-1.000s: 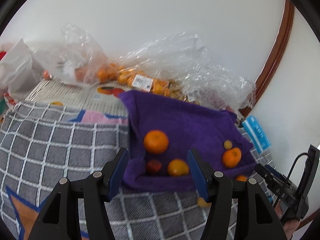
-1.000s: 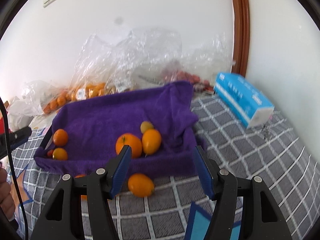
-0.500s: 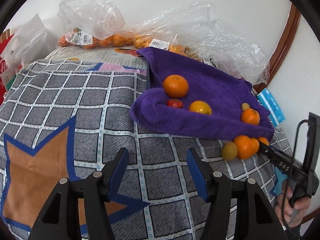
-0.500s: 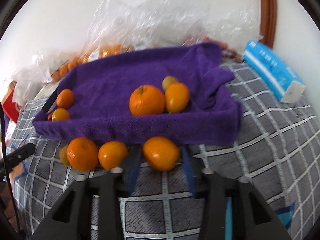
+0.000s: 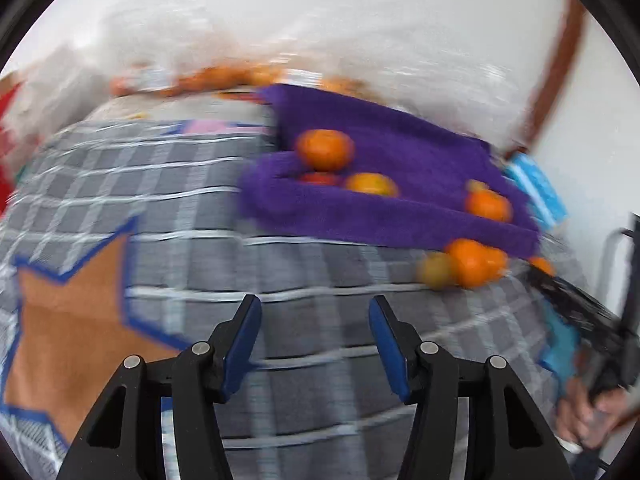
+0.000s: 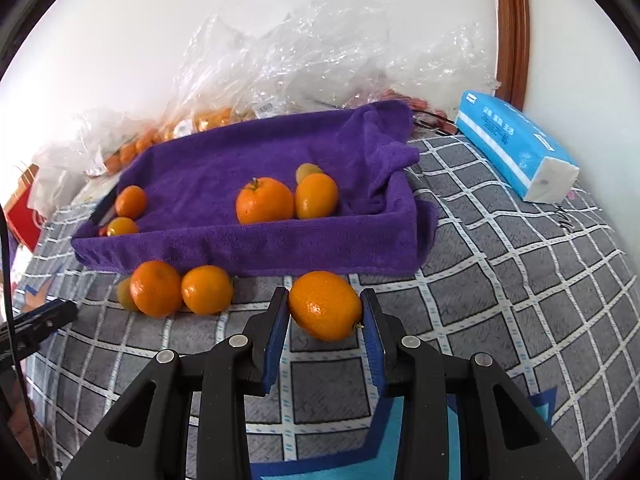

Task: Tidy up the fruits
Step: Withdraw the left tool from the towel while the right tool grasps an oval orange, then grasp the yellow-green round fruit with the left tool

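My right gripper (image 6: 325,312) is shut on an orange fruit (image 6: 325,306), held just above the checked cloth in front of the purple towel-lined tray (image 6: 256,240). The tray holds several oranges (image 6: 265,200) and small fruits. Two oranges (image 6: 156,288) and a small yellowish fruit (image 6: 125,294) lie on the cloth by the tray's front left. My left gripper (image 5: 316,338) is open and empty over the cloth, well short of the tray (image 5: 400,216); that view is blurred.
Clear plastic bags (image 6: 304,56) with more oranges lie behind the tray against the wall. A blue tissue pack (image 6: 516,152) lies at the right. A brown door frame (image 6: 514,28) stands at the back right. A red box (image 6: 24,208) sits at the left.
My right gripper has closed on the orange in front of the tray and raised it slightly. My left gripper has swung, which blurs its view, and stays open.
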Action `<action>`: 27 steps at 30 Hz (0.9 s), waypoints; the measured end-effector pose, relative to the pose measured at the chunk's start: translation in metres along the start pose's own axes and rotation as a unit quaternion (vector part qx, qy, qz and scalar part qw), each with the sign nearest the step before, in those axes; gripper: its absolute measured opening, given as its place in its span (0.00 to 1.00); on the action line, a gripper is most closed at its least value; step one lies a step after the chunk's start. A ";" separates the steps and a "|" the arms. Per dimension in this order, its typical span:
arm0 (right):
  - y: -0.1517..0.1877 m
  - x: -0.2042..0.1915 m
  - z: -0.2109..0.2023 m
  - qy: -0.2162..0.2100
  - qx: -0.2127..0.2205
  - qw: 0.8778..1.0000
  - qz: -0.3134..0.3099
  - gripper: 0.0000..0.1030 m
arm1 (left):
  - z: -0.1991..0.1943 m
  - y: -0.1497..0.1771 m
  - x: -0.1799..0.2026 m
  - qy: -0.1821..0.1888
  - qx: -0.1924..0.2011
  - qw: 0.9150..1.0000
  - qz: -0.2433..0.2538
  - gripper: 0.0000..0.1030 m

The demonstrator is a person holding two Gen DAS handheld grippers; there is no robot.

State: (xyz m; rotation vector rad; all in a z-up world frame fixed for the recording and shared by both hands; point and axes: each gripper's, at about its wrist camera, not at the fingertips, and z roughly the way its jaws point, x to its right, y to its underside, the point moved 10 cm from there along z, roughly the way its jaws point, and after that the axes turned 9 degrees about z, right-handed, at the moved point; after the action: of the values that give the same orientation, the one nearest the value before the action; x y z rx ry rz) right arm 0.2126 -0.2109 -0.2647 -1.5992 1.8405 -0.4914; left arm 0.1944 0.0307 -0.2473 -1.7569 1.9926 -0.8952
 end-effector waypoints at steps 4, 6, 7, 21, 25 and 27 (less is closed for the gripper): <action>-0.001 0.002 -0.002 -0.002 0.007 1.000 0.005 0.35 | 0.013 -0.012 0.040 0.024 -0.011 0.997 0.068 0.53; -0.002 0.005 -0.005 -0.006 0.012 1.000 0.012 0.35 | 0.025 -0.012 0.053 0.036 -0.024 0.996 0.076 0.53; -0.003 0.006 -0.006 -0.008 0.014 1.000 0.017 0.35 | 0.029 -0.012 0.056 0.039 -0.026 0.996 0.073 0.52; -0.004 0.011 -0.002 -0.019 0.005 0.999 0.038 0.35 | 0.033 -0.020 0.059 0.048 -0.017 0.996 0.073 0.24; -0.004 0.011 -0.002 -0.022 0.006 0.999 0.037 0.35 | 0.013 -0.008 0.017 0.017 -0.017 0.999 0.043 0.24; -0.004 0.010 -0.002 -0.022 0.006 0.999 0.034 0.35 | 0.011 -0.003 0.001 0.014 -0.023 0.999 0.027 0.25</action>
State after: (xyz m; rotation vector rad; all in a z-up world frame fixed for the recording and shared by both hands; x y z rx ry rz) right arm 0.2133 -0.2214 -0.2629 -1.5218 1.8504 -0.4324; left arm 0.2032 0.0271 -0.2531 -1.7161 2.0832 -0.8686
